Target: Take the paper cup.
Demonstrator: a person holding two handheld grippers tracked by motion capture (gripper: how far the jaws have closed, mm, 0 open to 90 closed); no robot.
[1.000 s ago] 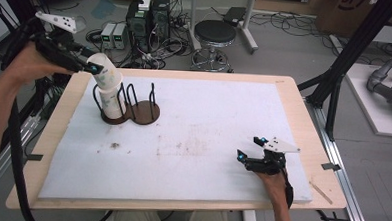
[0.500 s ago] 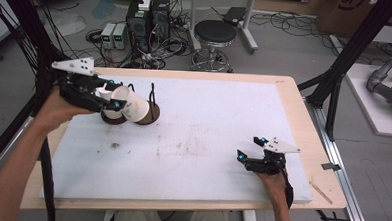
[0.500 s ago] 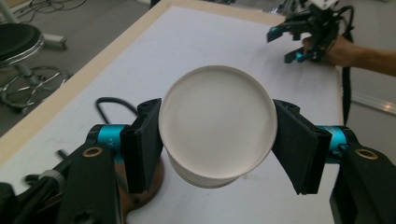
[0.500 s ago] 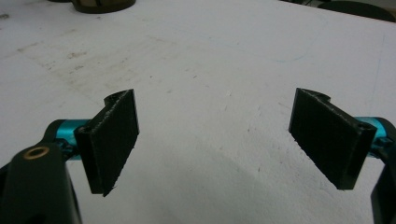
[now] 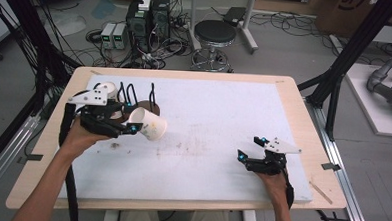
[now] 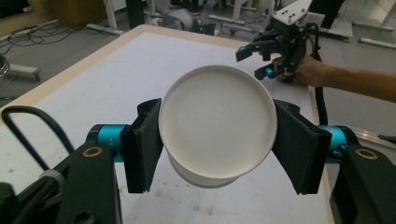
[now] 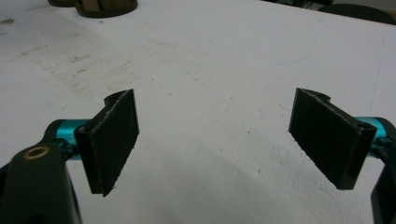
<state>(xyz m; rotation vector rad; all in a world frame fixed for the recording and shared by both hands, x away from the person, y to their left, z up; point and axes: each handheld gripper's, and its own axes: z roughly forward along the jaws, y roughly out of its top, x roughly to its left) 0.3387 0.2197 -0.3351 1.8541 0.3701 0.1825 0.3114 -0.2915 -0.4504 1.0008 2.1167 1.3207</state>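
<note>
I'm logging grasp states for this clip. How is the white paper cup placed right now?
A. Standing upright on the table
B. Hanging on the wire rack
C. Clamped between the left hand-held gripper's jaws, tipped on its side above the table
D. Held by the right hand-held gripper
C: the left hand-held gripper has its jaws pressed on both sides of the white paper cup, which lies tilted sideways above the table.

Wire rack (image 5: 134, 99), stool (image 5: 215, 34), white table (image 5: 223, 116)
</note>
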